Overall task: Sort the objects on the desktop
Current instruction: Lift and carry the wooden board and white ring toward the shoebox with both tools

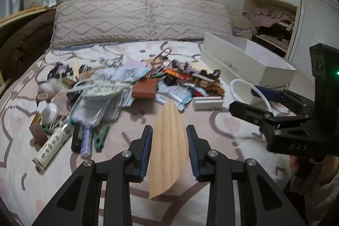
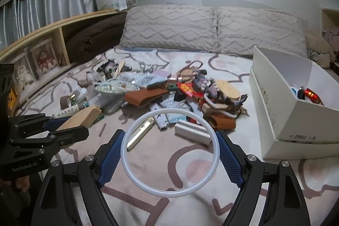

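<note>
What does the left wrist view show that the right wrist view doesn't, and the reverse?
Only the left wrist view shows the open closet shelves with heaped clothes, and the flat face of the wooden piece in the left tongs.

Only the right wrist view shows inside the white box, where a few small items lie, plus the curtain and the wooden wall shelf.

Both show the pile of clutter on the bed, two pillows, and the white ring held in the right tongs.

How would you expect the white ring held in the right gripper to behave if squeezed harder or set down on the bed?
The white ring looks thin and hollow, so probably light. Spanning the right gripper edge to edge, it might flex or pop out if squeezed harder. Laid flat it should stay; on edge it could roll.
</note>
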Motion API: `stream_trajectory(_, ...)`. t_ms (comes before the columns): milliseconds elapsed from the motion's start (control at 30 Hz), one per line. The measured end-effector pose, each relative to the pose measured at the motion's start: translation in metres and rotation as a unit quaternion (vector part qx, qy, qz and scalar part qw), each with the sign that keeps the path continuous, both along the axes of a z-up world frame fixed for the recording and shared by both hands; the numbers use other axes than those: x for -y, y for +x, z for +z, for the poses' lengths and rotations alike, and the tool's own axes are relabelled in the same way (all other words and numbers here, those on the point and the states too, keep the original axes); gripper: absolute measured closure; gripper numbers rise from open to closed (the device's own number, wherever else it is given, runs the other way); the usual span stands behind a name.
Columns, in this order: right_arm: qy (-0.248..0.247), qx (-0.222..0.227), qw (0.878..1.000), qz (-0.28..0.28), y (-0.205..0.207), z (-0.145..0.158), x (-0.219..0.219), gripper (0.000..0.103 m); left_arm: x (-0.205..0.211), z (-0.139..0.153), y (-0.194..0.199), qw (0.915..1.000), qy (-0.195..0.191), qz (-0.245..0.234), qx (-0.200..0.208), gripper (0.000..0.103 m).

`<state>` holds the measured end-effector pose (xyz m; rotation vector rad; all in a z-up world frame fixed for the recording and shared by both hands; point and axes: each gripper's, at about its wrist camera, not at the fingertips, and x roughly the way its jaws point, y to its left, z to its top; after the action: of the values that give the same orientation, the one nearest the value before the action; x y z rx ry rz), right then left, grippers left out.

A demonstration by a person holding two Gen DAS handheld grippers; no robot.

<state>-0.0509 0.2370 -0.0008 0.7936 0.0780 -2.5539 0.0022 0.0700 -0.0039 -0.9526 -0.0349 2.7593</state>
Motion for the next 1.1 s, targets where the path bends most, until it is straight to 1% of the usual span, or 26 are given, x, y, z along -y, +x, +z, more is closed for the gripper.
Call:
stream_trajectory(200, -0.011, -0.021, 1.0, -0.014, 0.004, 0.015, -0.011, 0.018, -0.017, 0.018, 0.001, 0.9998, 0.0, -0.012, -0.018, 0.071)
stream_trajectory(433, -0.022, -0.048, 0.998, -0.028, 0.007, 0.034, -0.023, 0.018, -0.035, 0.031, -0.001, 0.9992, 0.003, -0.026, -0.029, 0.071)
stream_trajectory(633, -0.02, -0.073, 0.996, -0.055, 0.004, 0.049, -0.038, 0.018, -0.049, 0.043, -0.008, 0.9985, 0.008, -0.036, -0.041, 0.071)
stream_trajectory(933, -0.027, -0.112, 0.988, -0.101, -0.014, 0.084, -0.062, 0.018, -0.069, 0.056, -0.025, 0.9972, 0.016, -0.049, -0.053, 0.071)
stream_trajectory(1100, -0.036, -0.131, 0.983, -0.121, -0.028, 0.105, -0.074, 0.018, -0.083, 0.069, -0.037, 0.9956, 0.02, -0.061, -0.068, 0.071)
